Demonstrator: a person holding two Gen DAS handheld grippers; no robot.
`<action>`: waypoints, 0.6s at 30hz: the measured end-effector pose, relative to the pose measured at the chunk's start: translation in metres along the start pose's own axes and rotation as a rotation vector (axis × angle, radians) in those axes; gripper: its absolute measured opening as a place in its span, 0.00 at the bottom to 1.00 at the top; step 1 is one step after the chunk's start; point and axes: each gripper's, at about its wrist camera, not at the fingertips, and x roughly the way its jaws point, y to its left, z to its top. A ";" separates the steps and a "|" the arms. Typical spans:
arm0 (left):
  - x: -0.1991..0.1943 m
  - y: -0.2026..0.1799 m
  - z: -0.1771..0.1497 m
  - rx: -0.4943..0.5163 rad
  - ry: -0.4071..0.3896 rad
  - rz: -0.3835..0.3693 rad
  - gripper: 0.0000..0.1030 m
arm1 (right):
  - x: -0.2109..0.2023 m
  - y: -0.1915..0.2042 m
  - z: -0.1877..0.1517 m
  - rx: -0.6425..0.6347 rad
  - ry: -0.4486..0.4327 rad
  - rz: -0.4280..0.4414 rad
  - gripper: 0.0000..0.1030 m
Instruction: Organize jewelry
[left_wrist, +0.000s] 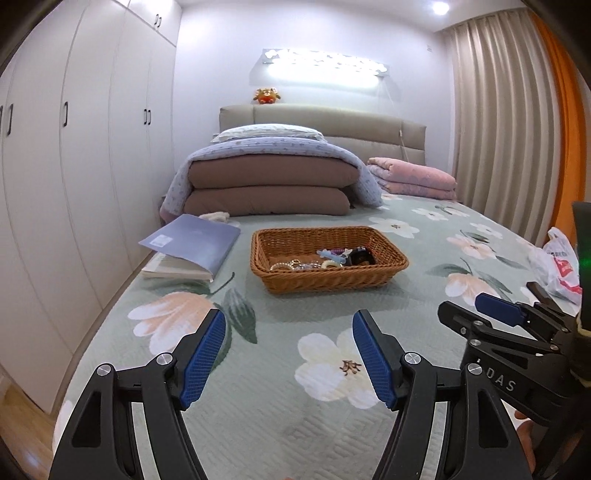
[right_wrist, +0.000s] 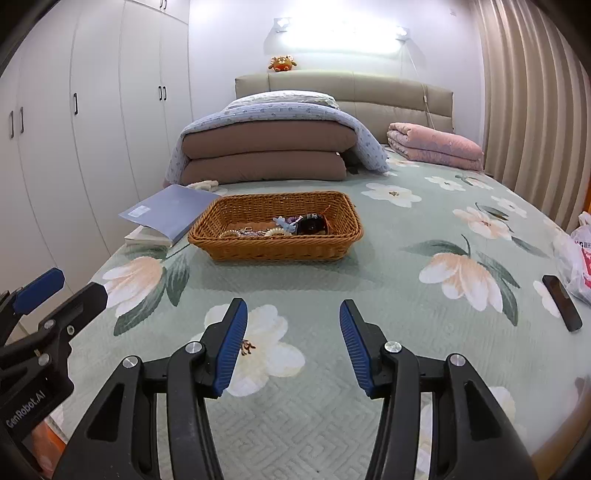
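Note:
A brown wicker basket (left_wrist: 325, 282) stands on the floral bedspread, ahead of both grippers; it also shows in the right wrist view (right_wrist: 273, 249). Inside lie several jewelry pieces (left_wrist: 325, 260): a beaded bracelet, rings, a light blue clip and a dark round item (right_wrist: 312, 224). My left gripper (left_wrist: 289, 323) is open and empty, low over the bed, short of the basket. My right gripper (right_wrist: 293, 314) is open and empty, beside the left one and to its right (left_wrist: 495, 310). The left gripper's side shows in the right wrist view (right_wrist: 37, 291).
A blue book (left_wrist: 192, 245) lies on another book left of the basket. Folded brown and blue quilts (left_wrist: 273, 181) and a pink quilt (left_wrist: 413, 177) sit at the headboard. A black phone (right_wrist: 561, 302) and a plastic bag (right_wrist: 580, 258) lie at the bed's right edge. Wardrobes stand left.

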 end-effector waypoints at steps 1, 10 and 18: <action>0.000 -0.001 -0.001 0.004 0.000 0.003 0.71 | -0.001 0.000 -0.001 0.002 0.001 0.000 0.54; -0.002 0.000 -0.005 -0.011 0.016 -0.005 0.71 | -0.007 0.000 -0.001 0.008 -0.008 -0.001 0.62; -0.007 -0.003 -0.005 -0.006 0.008 -0.011 0.71 | -0.008 0.000 -0.002 0.010 -0.006 0.002 0.62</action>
